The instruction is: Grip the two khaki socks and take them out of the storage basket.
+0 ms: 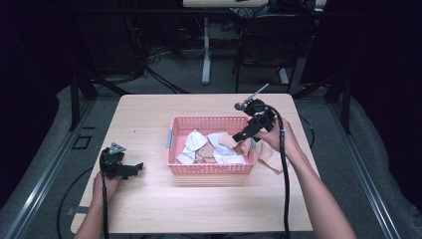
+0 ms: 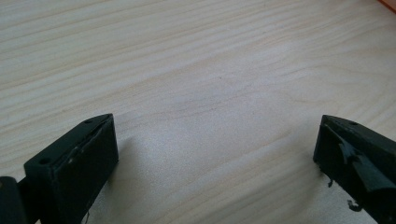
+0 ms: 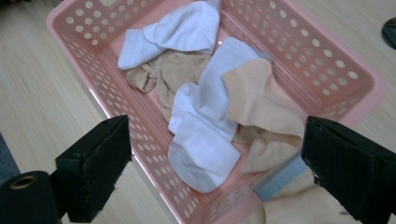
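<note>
1. While the right hand-held gripper (image 1: 245,135) is hovering over the right end of the pink basket (image 1: 175,123), its jaws are standing wide apart with nothing between them.
2. Socks are lying in a loose heap inside the basket: white socks (image 3: 205,140), a tan one (image 3: 173,70) under them, and a peach sock (image 3: 259,100) draping toward the basket's right end. Another peach sock (image 1: 271,157) is lying on the surface (image 1: 149,209), just outside the basket's right wall.
3. Handling judgement: these are looking light, soft and limp, not fragile. They are likely sagging and folding once lifted, and may be dragging a neighbour along where they overlap.
4. Best hold, as I judge it: pinching a raised fold or a cuff edge of the peach sock in the basket, which is lying uppermost, rather than pressing down into the pile.
5. The basket itself is looking light, so a snagged sock may be tipping it.
6. The left hand-held gripper (image 1: 130,169) is waiting well left of the basket, low over bare surface, jaws also spread and empty.
</note>
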`<action>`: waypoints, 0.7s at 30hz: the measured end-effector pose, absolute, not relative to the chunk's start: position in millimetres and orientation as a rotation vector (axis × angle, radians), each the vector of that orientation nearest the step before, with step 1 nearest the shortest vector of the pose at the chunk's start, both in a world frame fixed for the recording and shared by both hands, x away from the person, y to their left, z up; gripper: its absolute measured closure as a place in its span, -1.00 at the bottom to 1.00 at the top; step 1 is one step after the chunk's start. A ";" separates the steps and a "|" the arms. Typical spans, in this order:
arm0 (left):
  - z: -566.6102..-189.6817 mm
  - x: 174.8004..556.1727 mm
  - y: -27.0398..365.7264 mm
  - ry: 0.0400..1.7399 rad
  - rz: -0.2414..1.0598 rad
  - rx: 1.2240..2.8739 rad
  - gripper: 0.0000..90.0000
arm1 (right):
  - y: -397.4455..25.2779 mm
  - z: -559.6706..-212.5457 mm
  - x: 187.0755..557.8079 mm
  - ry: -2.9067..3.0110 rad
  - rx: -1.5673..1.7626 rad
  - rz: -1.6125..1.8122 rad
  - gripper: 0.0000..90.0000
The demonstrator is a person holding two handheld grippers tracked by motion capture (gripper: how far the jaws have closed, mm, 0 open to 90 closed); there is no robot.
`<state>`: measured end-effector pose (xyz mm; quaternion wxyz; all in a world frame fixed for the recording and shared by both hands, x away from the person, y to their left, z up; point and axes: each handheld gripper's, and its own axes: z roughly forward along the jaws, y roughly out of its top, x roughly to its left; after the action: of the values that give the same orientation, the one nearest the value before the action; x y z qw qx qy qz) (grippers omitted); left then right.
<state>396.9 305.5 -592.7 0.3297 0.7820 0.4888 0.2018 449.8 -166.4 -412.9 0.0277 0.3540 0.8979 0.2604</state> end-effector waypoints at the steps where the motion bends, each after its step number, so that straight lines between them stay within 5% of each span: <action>1: -592.7 396.8 305.4 1.280 0.529 2.045 -1.00 | -163.2 -415.8 452.4 2.778 1.092 0.793 -0.71; 7: -592.7 396.9 305.4 1.278 0.529 2.046 -1.00 | -147.1 -434.1 471.9 2.828 1.076 0.660 -0.64; 21: -592.7 396.9 305.4 1.274 0.528 2.049 -1.00 | -144.1 -468.7 504.6 2.821 1.162 0.442 -0.07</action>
<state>396.9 305.4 -592.7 0.3296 0.7832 0.4870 0.2019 504.6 -144.1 -468.7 0.0291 0.3768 0.9147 0.1434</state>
